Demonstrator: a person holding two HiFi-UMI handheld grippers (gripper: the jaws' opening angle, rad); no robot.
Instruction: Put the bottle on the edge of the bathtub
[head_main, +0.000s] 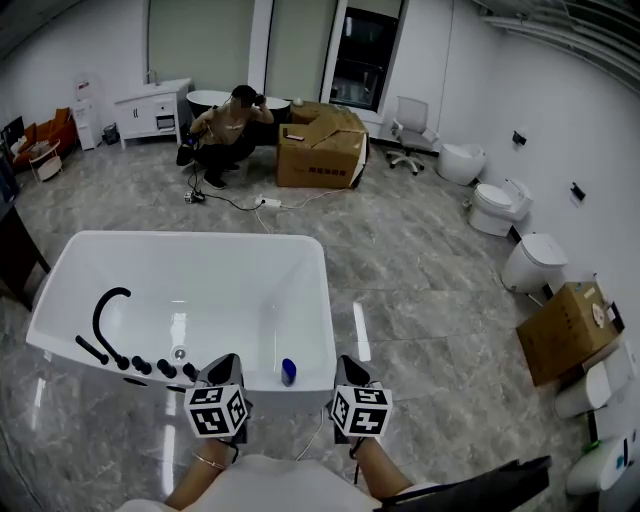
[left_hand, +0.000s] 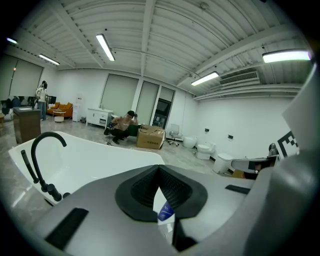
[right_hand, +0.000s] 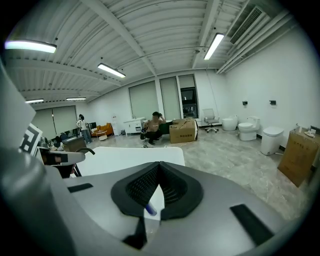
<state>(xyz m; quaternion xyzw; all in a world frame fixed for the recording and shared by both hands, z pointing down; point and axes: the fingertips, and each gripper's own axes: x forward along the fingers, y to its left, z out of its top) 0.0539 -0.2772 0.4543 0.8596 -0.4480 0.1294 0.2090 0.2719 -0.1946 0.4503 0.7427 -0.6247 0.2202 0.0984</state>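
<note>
Bottle: a small blue bottle (head_main: 288, 372) sits on the near rim of the bathtub, towards that rim's right end, free of both claws.
Bottle from the claws: in both gripper views a bit of its blue shows low down, beyond the dark pads; it is not gripped by them.
Bathtub: white, rectangular and freestanding (head_main: 300, 300), with its short near rim just in front of the person.
Faucet: a black curved spout (head_main: 108, 305) rises from the left part of the near rim, with a row of black knobs (head_main: 150, 367) beside it, well left of the bottle.
Left claw: pressed together, pads meeting at the tips with nothing between them (left_hand: 159, 171); it hangs over the near rim just left of the bottle.
Right claw: pressed together and empty (right_hand: 159, 167); it hangs just right of the bottle, off the tub's right corner.
Bottle and claws: the bottle lies between the two claws, apart from each.
Floor: glossy grey marbled tiles (head_main: 420, 290) around the tub.
Cable: a dark lead and a white power strip (head_main: 268, 203) lie on the floor beyond the tub.
Person: crouching (head_main: 228, 128) at the far side of the room, beside a large cardboard box (head_main: 322, 148).
Right wall: a row of white toilets (head_main: 498, 207) stands along it, and another cardboard box (head_main: 565, 332) nearer the camera.
Far end: an office chair (head_main: 408, 127) to the right of the large box and a white cabinet (head_main: 152, 108) at far left.
</note>
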